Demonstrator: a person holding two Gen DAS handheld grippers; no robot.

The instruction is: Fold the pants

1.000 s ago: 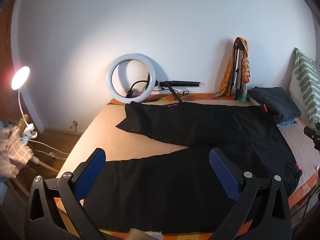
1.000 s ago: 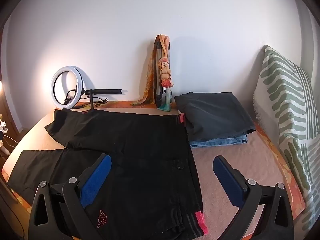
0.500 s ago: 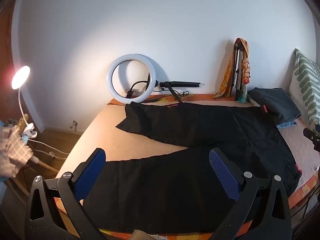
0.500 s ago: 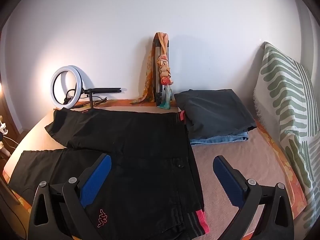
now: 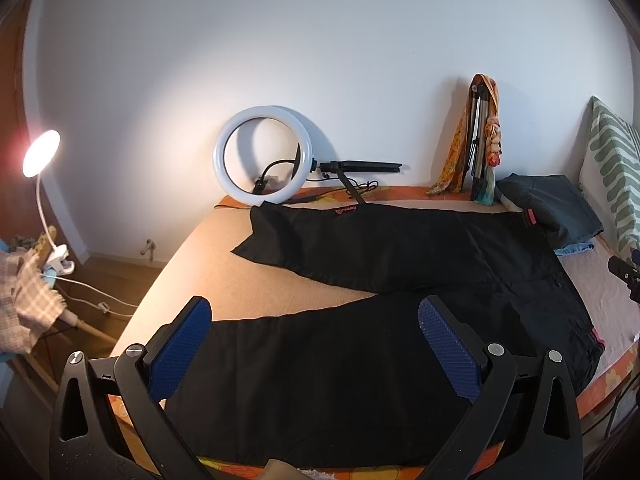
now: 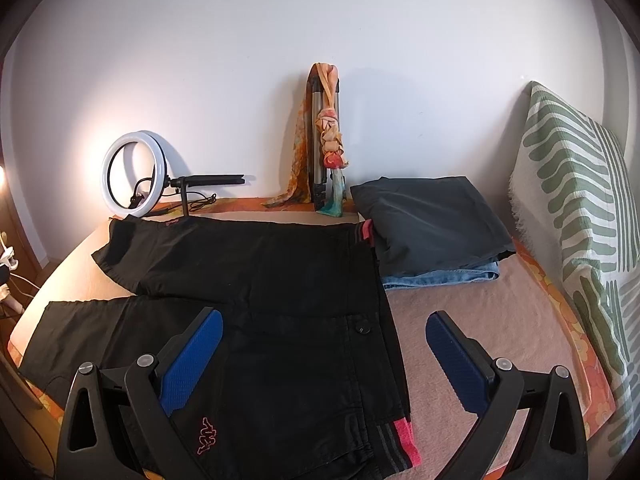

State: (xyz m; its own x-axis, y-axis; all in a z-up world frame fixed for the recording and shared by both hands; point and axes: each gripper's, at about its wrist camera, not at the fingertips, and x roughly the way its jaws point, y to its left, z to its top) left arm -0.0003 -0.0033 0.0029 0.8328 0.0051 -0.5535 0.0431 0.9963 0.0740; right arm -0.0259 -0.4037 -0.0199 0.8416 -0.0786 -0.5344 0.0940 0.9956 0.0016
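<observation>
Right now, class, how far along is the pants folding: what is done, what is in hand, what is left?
Done: black pants lie spread flat on the bed, legs apart. In hand: nothing; left claw and right claw are open above them. Left: every fold.

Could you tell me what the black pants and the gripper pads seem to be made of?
Black pants: apparently a thin, matte woven fabric, lying flat with crisp edges and little sheen; the exact fibre is unclear. Pads on the right gripper: blue, finely dimpled, probably rubber or soft plastic.
</observation>
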